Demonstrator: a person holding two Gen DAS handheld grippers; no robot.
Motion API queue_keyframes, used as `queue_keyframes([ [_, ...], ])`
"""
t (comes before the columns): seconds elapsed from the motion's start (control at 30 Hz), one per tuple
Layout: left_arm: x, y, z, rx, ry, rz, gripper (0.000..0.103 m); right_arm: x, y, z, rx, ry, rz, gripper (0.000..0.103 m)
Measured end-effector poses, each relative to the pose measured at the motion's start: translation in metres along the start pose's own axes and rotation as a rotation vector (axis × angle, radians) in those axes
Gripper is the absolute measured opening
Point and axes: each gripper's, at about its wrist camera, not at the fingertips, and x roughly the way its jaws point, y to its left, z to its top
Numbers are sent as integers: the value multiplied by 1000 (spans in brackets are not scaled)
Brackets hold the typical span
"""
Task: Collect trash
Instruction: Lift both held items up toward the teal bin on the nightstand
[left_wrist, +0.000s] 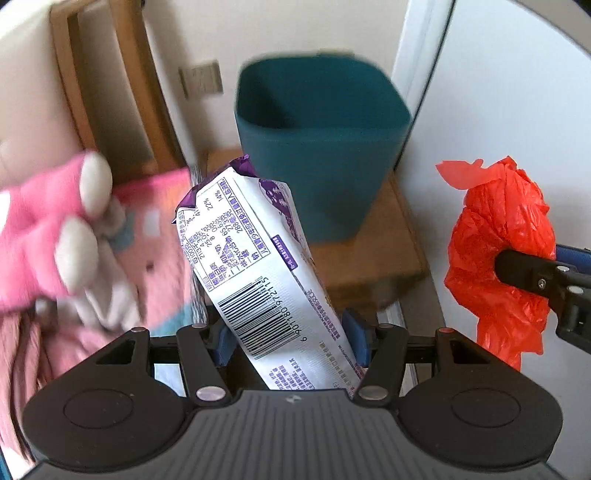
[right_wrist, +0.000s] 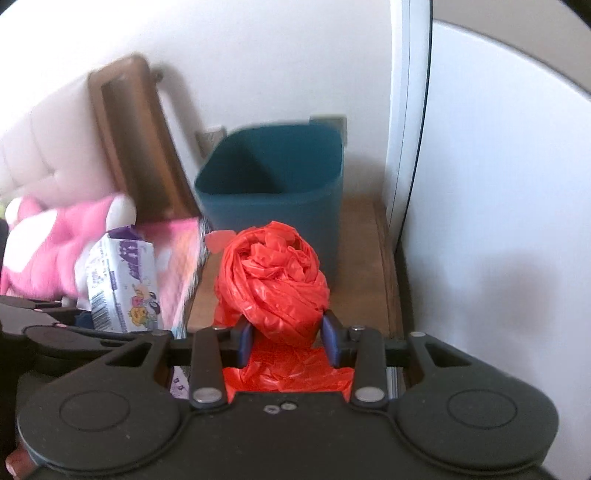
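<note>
Left gripper (left_wrist: 291, 341) is clamped on a white snack packet (left_wrist: 255, 266), blue pads pinching its lower part near the barcode, the rest sticking up and leaning left. Right gripper (right_wrist: 286, 341) is closed around a crumpled red plastic bag (right_wrist: 275, 282), pads squeezing the base of the wad.

Handling, judged from looks: both items seem light. The packet is thin crinkly film, slippery, and bends above the pinch — a hold low on the body near the seam looks steady enough, though it may swing. The bag is soft and springy, squashes under the pads; gripping the thick bunched middle is safer than a loose tail, which could slide out.

Looks: the packet is white with small printed text, a black barcode and a purple crimped top; in the right wrist view its front shows purple lettering and cartoon figures. The bag is bright red-orange, twisted into a ball with a loose flap at top and a tail hanging down.

Further out — a teal bin (left_wrist: 321, 147), open top, looks empty, stands on a wooden stand (left_wrist: 384, 236) against the wall. Both items are held just short of it, packet to the left. A pink plush toy (left_wrist: 55, 229) lies on bedding at left, blurred.
</note>
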Motion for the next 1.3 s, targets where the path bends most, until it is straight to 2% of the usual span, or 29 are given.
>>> queue_keyframes([
  [0.17,-7,19,67,16,-82,5,59,14,11,57,-2,-46,-34,36],
  [0.37,-1,31,138,12,-133,-1,59,46,16,116,30,-76,-55,36],
  [0.6,36,33,200,18,-153,-1,59,96,14,165,67,-78,-69,36],
  [0.8,76,23,226,44,-147,-2,59,145,11,189,56,-49,-109,36],
  [1.03,129,5,228,127,-80,33,59,192,-1,182,43,11,-143,36],
  [1.17,150,-6,226,166,-39,33,60,208,2,176,-10,43,-160,36],
  [1.3,175,3,226,195,-3,35,60,220,3,169,-47,73,-166,36],
])
